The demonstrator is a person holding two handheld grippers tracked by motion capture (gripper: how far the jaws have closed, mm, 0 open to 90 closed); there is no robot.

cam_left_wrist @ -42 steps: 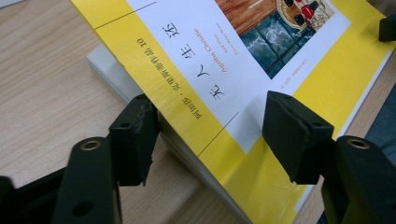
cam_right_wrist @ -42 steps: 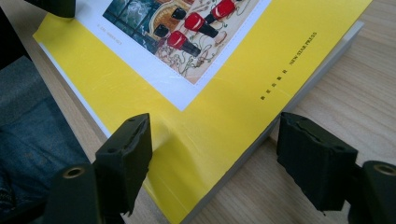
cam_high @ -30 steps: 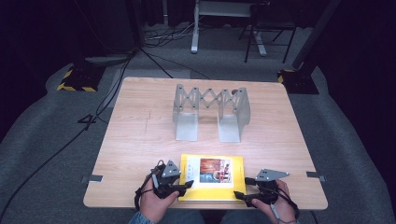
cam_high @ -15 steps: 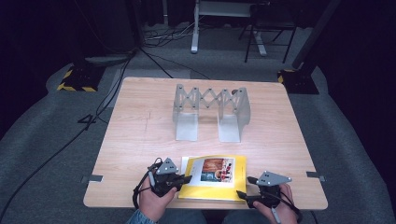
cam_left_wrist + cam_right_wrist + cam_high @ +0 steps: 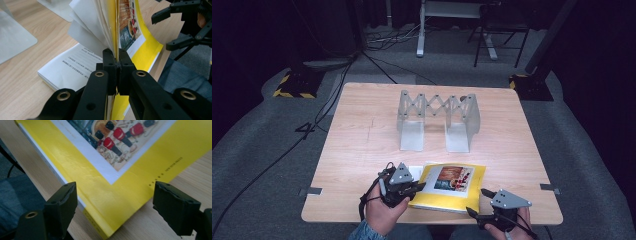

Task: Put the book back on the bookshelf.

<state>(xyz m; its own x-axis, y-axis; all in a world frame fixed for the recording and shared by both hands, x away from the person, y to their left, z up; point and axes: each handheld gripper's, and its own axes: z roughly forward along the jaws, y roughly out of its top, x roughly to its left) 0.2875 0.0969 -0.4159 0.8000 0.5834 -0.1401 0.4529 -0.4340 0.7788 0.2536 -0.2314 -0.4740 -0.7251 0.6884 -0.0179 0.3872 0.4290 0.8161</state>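
A yellow book (image 5: 453, 186) with a picture on its cover lies near the table's front edge. My left gripper (image 5: 418, 187) is shut on the left edge of the cover and several pages, raising them so that the pages fan out (image 5: 95, 27) above the printed page still lying flat. In the left gripper view the jaws (image 5: 116, 56) pinch the yellow cover. My right gripper (image 5: 476, 202) is open at the book's near right corner and its jaws have just been opening. In the right gripper view the yellow corner (image 5: 110, 202) lies between the jaws (image 5: 113, 197), untouched.
A grey metal expanding rack (image 5: 437, 117) stands mid-table beyond the book. The wooden table (image 5: 362, 145) has bare room to the left and right. The person's lap is just past the front edge. Cables and stand bases lie on the floor behind.
The left gripper has shut on the book's left edge and lifted the cover and pages. The right gripper has shifted a little to the right near the book's corner.
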